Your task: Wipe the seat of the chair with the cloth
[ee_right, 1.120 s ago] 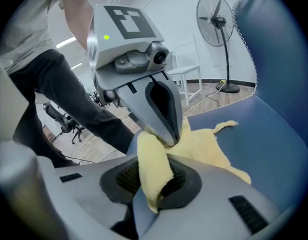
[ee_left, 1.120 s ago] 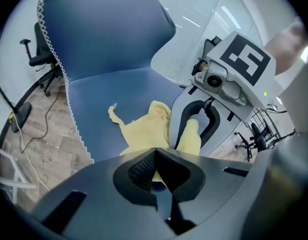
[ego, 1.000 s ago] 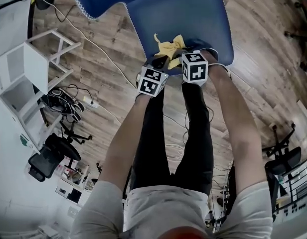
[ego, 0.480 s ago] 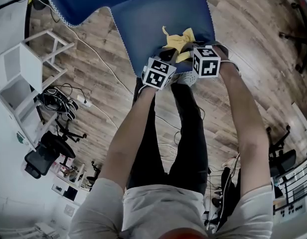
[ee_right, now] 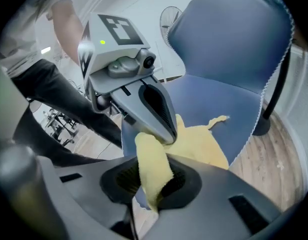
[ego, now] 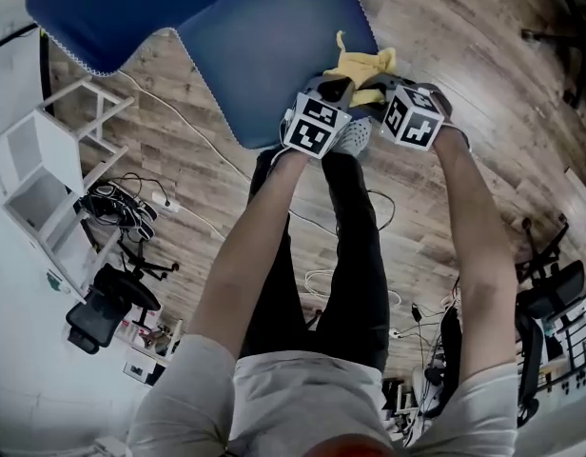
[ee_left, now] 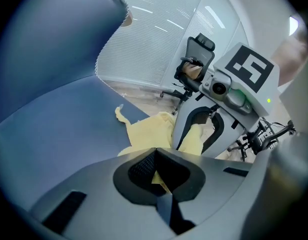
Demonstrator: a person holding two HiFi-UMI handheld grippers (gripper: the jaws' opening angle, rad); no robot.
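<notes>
A yellow cloth point(ego: 361, 66) lies bunched at the near right corner of the blue chair seat point(ego: 274, 60). Both grippers hold it. My left gripper point(ego: 337, 89) is shut on one edge of the cloth point(ee_left: 159, 134), with a yellow scrap pinched between its jaws. My right gripper point(ego: 380, 91) is shut on a thick fold of the cloth point(ee_right: 194, 141), which spreads over the seat point(ee_right: 214, 101) beyond it. The two grippers sit side by side, almost touching. The blue backrest point(ee_right: 234, 39) rises behind the seat.
The chair stands on a wooden floor point(ego: 483, 84). A white shelf unit point(ego: 46, 169) and tangled cables point(ego: 122, 203) lie to the left. Black office chairs point(ego: 103, 307) stand at the lower left and at the right point(ego: 550, 288). The person's legs point(ego: 331, 255) are right before the seat.
Both grippers have moved right and slightly away from the person across the seat, dragging the yellow cloth to the seat's right corner. The grips on the cloth are unchanged.
</notes>
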